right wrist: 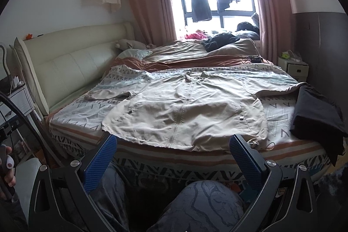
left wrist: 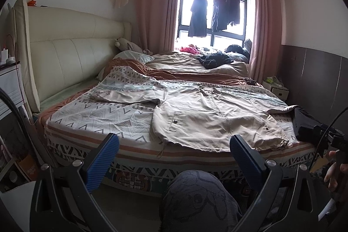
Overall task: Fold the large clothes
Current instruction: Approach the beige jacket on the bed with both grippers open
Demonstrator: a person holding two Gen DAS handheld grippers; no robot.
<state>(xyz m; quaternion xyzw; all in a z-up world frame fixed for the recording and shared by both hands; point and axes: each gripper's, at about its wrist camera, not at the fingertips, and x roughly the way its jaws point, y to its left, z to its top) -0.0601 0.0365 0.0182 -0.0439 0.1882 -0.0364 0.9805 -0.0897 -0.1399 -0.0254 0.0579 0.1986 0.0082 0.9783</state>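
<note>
Left wrist view, from the left edge: cream headboard (left wrist: 65, 53) against the wall, then patterned blanket (left wrist: 97, 121) spread flat over the bed, likely as a clean folding surface. Next, beige jacket (left wrist: 208, 114) laid front-up on that blanket, zip closed, hem toward the near edge and just beyond the claws, one sleeve (left wrist: 126, 97) stretched out toward the headboard (spread wide, presumably so each side can be folded in turn). Left claw (left wrist: 174, 158) wide open, blue pads (left wrist: 102, 160) well apart, gripping nothing, held short of the hem above a knee. At the far right edge, a hand and part of the other tool.

Right wrist view, again from the left: a hand on a handle at the edge, then the same jacket, its other sleeve (right wrist: 278, 84) reaching right to touch a folded dark garment (right wrist: 315, 114) set aside near the bed's right edge, probably finished work kept clear. Right claw (right wrist: 173, 156) equally agape and empty, low before the hem. Further right, a small bedside cabinet (right wrist: 293, 67), drawers closed, contents unseen; small items on top too blurred to name.

No true containers in use. Folding judged not yet begun.
</note>
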